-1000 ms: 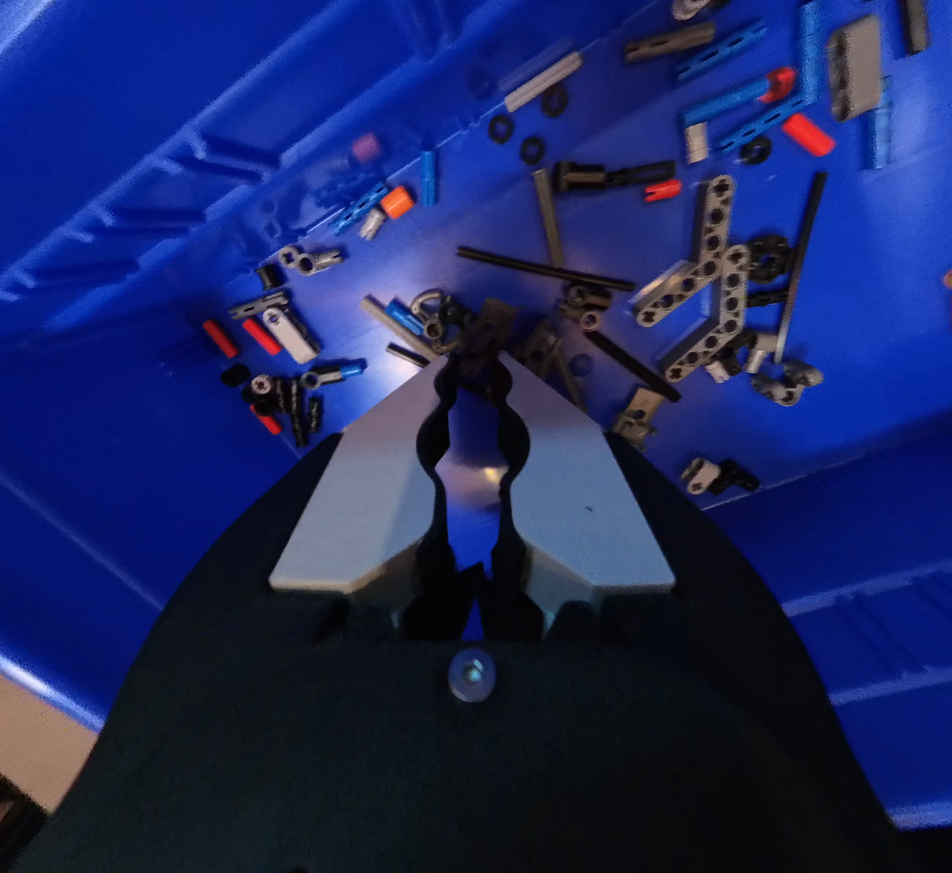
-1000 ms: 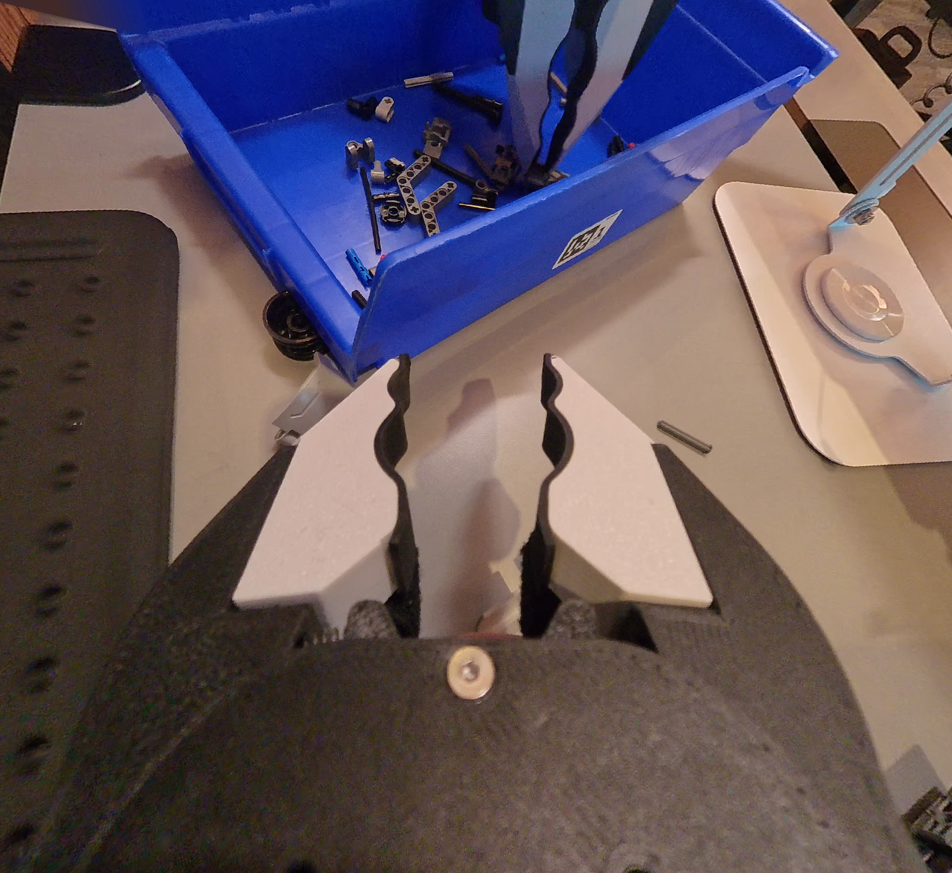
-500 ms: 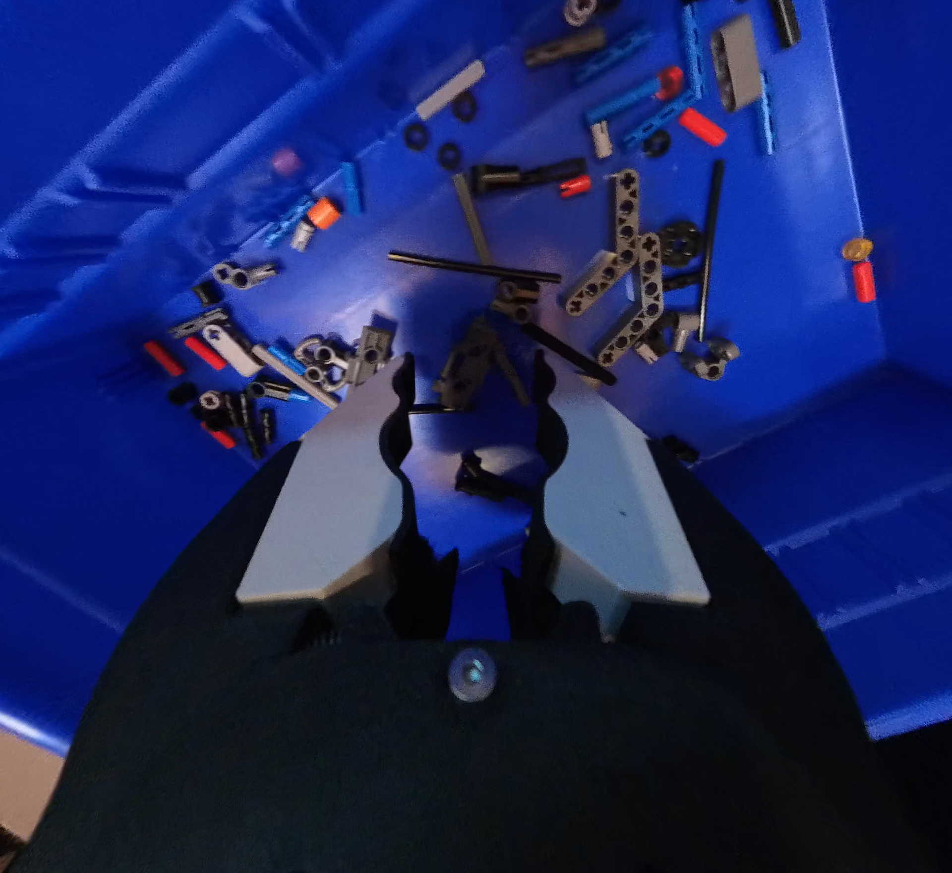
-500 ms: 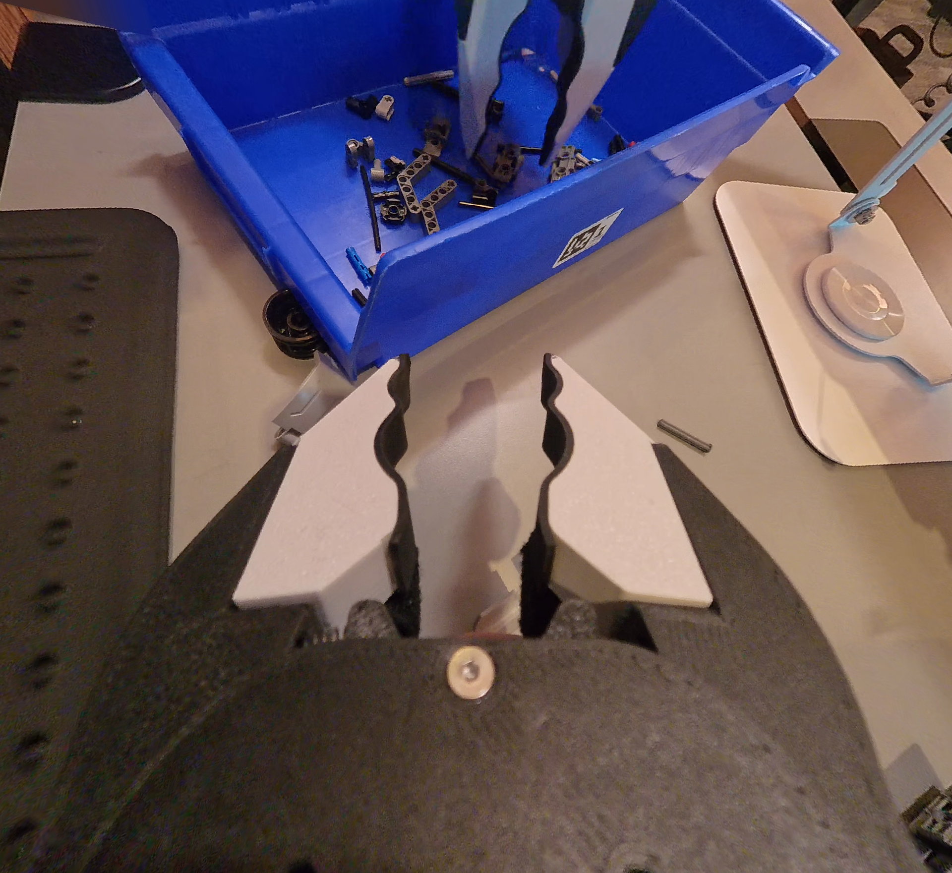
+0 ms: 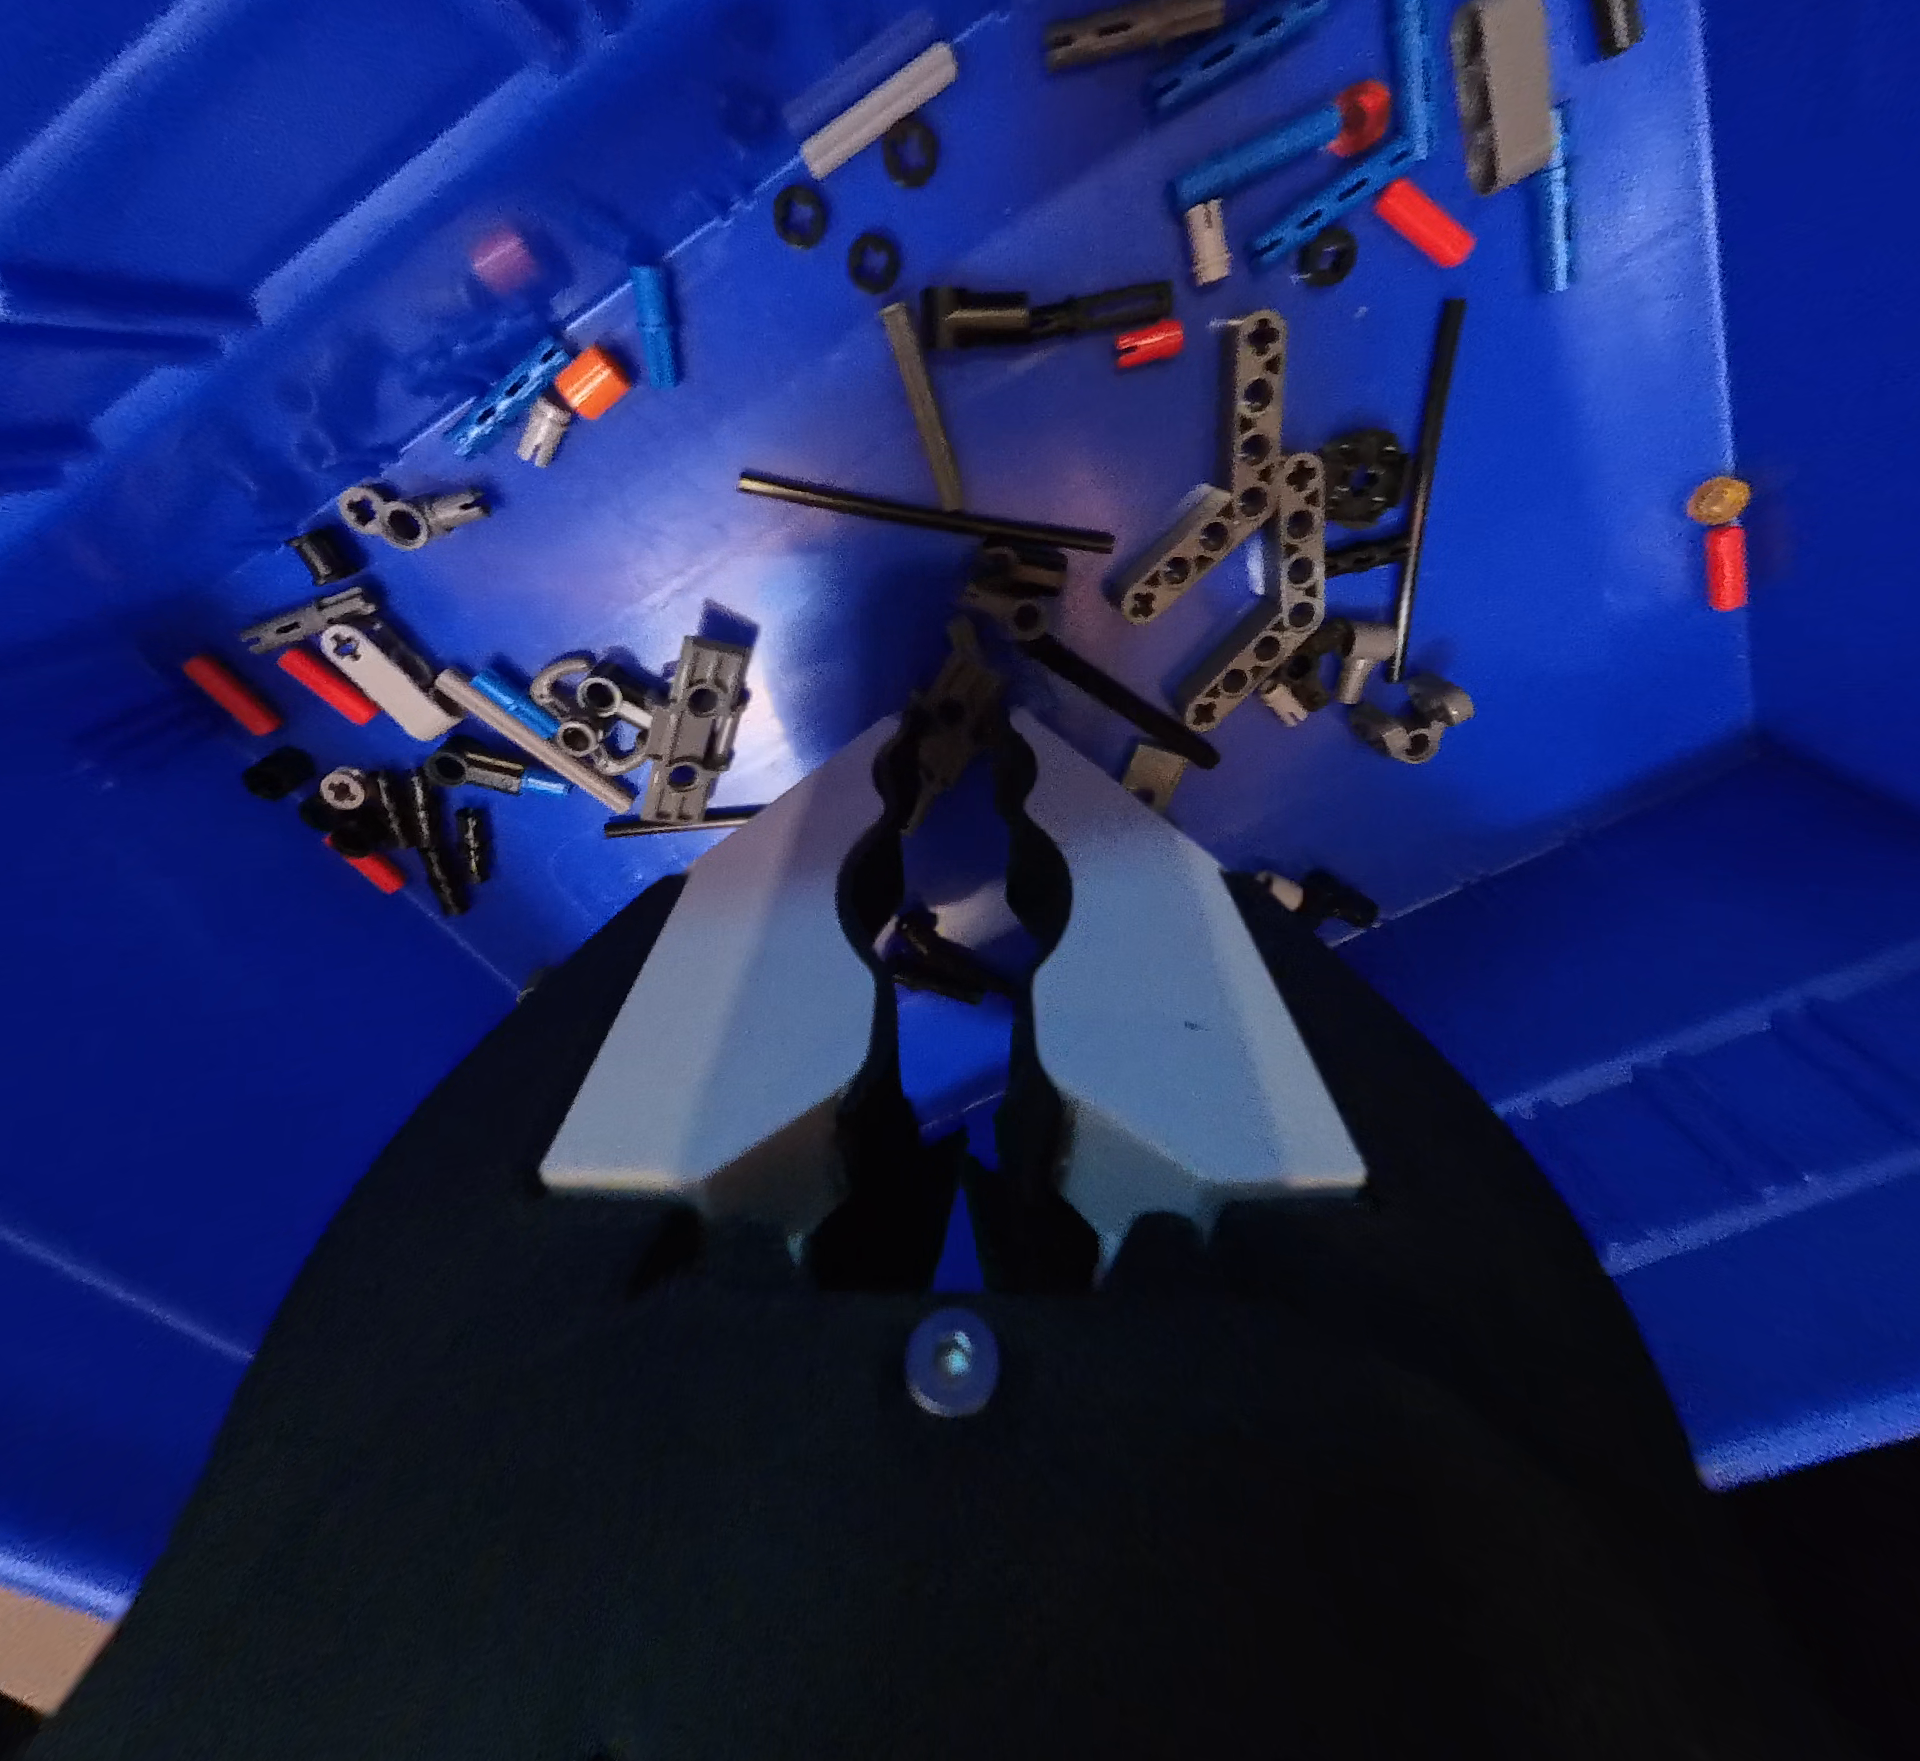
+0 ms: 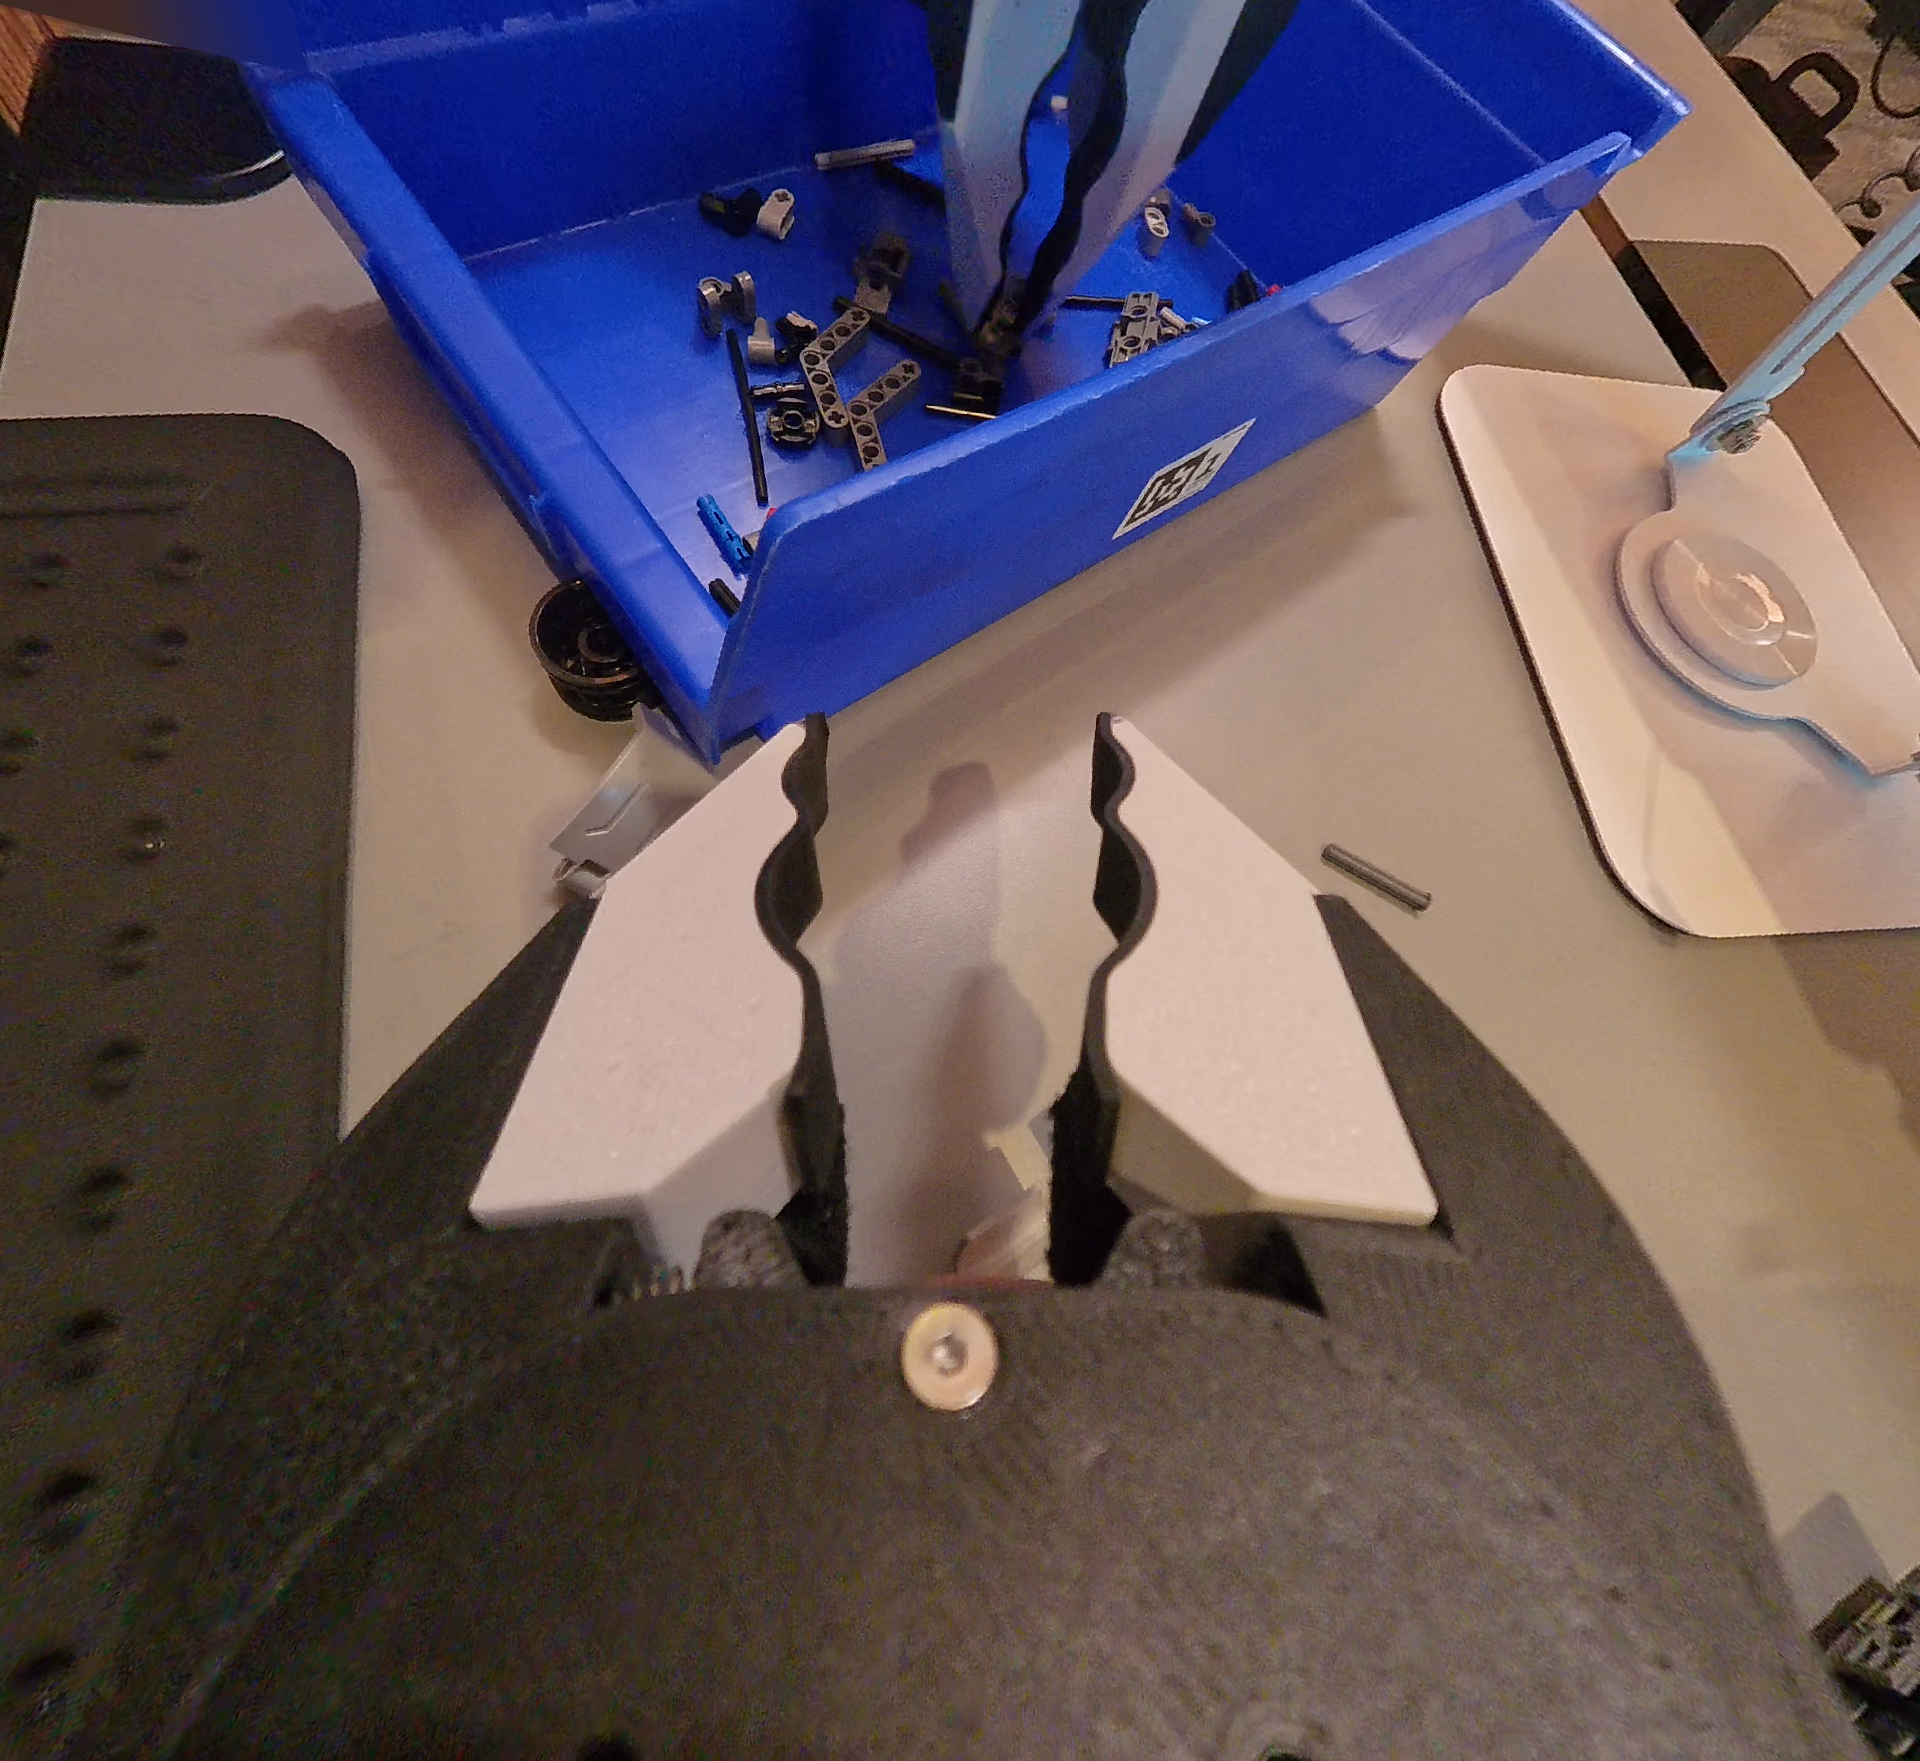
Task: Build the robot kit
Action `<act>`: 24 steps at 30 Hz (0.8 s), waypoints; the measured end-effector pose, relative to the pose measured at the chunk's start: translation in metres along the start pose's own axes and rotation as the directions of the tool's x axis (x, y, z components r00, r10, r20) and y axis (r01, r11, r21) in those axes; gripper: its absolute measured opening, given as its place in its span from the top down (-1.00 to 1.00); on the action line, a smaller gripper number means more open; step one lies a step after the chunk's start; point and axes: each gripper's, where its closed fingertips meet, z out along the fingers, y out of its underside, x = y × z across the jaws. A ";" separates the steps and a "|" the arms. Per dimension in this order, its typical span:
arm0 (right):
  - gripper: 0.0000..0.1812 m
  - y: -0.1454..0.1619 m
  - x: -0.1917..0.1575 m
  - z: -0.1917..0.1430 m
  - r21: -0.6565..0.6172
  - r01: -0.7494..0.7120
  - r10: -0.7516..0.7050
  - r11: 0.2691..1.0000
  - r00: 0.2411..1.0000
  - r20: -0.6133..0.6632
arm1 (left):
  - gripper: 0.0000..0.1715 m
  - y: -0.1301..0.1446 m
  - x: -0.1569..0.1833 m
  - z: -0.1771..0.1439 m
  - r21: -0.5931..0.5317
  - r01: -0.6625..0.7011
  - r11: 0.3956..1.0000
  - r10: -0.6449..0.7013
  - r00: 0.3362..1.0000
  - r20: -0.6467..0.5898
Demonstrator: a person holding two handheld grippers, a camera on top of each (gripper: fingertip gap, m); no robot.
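- We have the left gripper (image 5: 951,747) down inside the blue bin (image 5: 1558,1140), jaws nearly together and pinching a small dark grey connector (image 5: 956,698) at the tips.
- We can't tell whether the connector is off the bin floor.
- Just beside it: a black axle (image 5: 914,514), bent grey beams (image 5: 1257,568), a grey block (image 5: 696,724).
- The right gripper (image 6: 956,745) hovers over the table (image 6: 1195,672) outside the bin's front wall, jaws apart, holding nothing.
- Near it: a black wheel (image 6: 592,651), a grey part (image 6: 608,818), a dark pin (image 6: 1377,877).

No words or numbers can be read (only a coded sticker (image 6: 1184,479) on the blue bin (image 6: 997,527)).
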 end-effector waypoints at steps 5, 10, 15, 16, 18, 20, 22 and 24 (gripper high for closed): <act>0.46 0.000 0.000 0.000 -0.001 0.001 -0.001 1.000 1.000 -0.001 | 0.89 0.007 -0.019 -0.001 -0.005 0.031 1.000 -0.031 0.997 0.070; 0.46 0.000 0.000 0.000 -0.002 0.003 -0.003 1.000 1.000 -0.001 | 0.89 0.009 -0.025 -0.002 0.011 0.048 0.999 -0.049 0.995 0.085; 0.46 0.000 0.000 0.000 -0.002 0.004 -0.004 1.000 1.000 0.001 | 0.65 0.005 -0.014 -0.001 0.024 0.033 0.999 -0.033 0.999 0.034; 0.46 0.000 0.000 0.000 -0.003 0.004 -0.004 1.000 1.000 0.001 | 0.65 0.005 -0.014 -0.001 0.021 0.026 0.999 -0.026 0.999 0.040; 0.46 0.001 0.000 0.000 -0.005 0.005 -0.005 1.000 1.000 0.001 | 0.68 0.004 -0.014 -0.001 0.024 0.024 0.999 -0.025 0.999 0.041; 0.46 0.001 0.000 0.000 -0.007 0.006 -0.006 1.000 1.000 0.000 | 0.73 0.004 -0.016 -0.001 0.024 0.024 0.999 -0.026 0.998 0.053; 0.46 0.001 0.000 0.000 -0.007 0.006 -0.006 1.000 1.000 -0.002 | 0.79 0.004 -0.019 -0.001 0.021 0.025 0.999 -0.026 0.997 0.069; 0.46 0.001 0.000 0.000 -0.008 0.006 -0.006 1.000 1.000 -0.001 | 0.83 0.004 -0.021 -0.001 0.017 0.019 1.000 -0.021 0.996 0.081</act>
